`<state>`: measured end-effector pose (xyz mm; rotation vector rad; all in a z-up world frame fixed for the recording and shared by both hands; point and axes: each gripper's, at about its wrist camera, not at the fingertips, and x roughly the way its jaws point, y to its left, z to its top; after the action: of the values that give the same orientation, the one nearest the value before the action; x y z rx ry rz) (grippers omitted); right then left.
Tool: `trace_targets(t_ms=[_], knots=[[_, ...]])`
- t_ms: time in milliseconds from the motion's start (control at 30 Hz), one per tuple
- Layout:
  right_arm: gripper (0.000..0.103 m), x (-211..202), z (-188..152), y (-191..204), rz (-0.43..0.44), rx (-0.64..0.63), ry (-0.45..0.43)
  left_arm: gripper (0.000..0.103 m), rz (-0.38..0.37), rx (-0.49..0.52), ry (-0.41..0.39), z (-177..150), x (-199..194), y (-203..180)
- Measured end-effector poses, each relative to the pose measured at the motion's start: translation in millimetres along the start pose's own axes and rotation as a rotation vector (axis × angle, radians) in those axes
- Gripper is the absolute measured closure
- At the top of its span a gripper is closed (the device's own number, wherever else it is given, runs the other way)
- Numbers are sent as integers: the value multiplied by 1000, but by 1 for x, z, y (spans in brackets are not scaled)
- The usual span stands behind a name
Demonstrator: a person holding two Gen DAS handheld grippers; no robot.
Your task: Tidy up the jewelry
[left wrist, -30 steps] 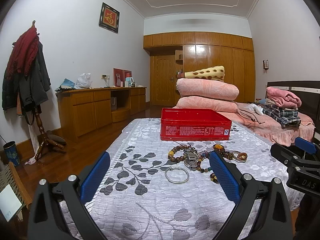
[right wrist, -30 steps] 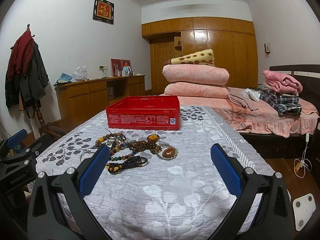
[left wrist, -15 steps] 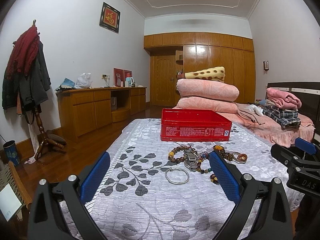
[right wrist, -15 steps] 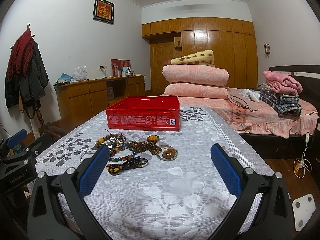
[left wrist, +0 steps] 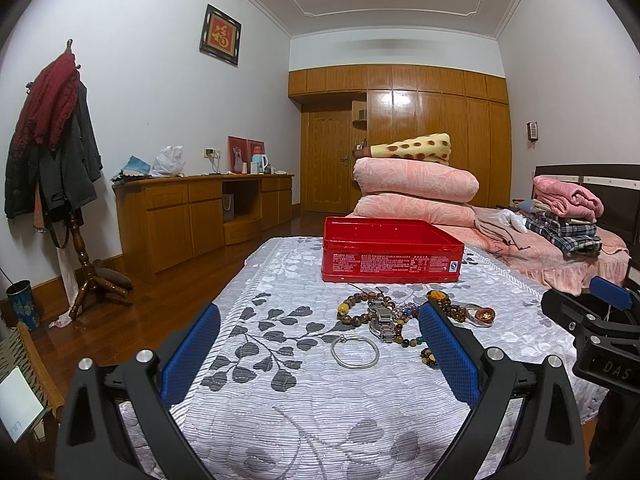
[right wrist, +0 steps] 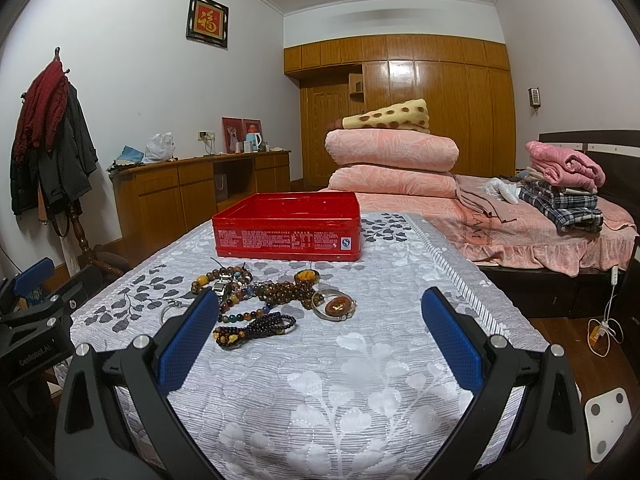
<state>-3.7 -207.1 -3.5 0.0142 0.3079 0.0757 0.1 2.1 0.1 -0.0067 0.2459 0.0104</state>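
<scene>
A pile of jewelry lies on the table's grey leaf-patterned cloth (left wrist: 304,400): bead bracelets (left wrist: 354,310), a metal watch (left wrist: 383,320), a silver bangle (left wrist: 355,351) and an amber pendant ring (right wrist: 338,306). A dark bead strand (right wrist: 256,328) lies nearest in the right wrist view. An open red tin box (left wrist: 390,256) stands behind the pile; it also shows in the right wrist view (right wrist: 288,232). My left gripper (left wrist: 318,350) is open and empty, short of the bangle. My right gripper (right wrist: 320,338) is open and empty, just right of the pile.
A bed with stacked pink quilts (left wrist: 416,196) and folded clothes (left wrist: 564,216) lies beyond the table to the right. A wooden cabinet (left wrist: 200,216) and a coat rack (left wrist: 56,148) stand at the left wall. A white scale (right wrist: 608,416) lies on the floor at right.
Both grippers have held nearly still and stayed open. The view shifts only slightly; the jewelry has not moved.
</scene>
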Motion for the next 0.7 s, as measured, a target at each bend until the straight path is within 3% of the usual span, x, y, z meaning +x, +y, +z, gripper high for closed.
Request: trace_targets(t_ms=[400, 700], knots=[[5, 10, -3, -3, -7, 6, 45, 6, 12, -1, 36, -2, 6, 3], [5, 38, -8, -22, -24, 48, 166, 6, 7, -33, 170, -10, 34, 18]])
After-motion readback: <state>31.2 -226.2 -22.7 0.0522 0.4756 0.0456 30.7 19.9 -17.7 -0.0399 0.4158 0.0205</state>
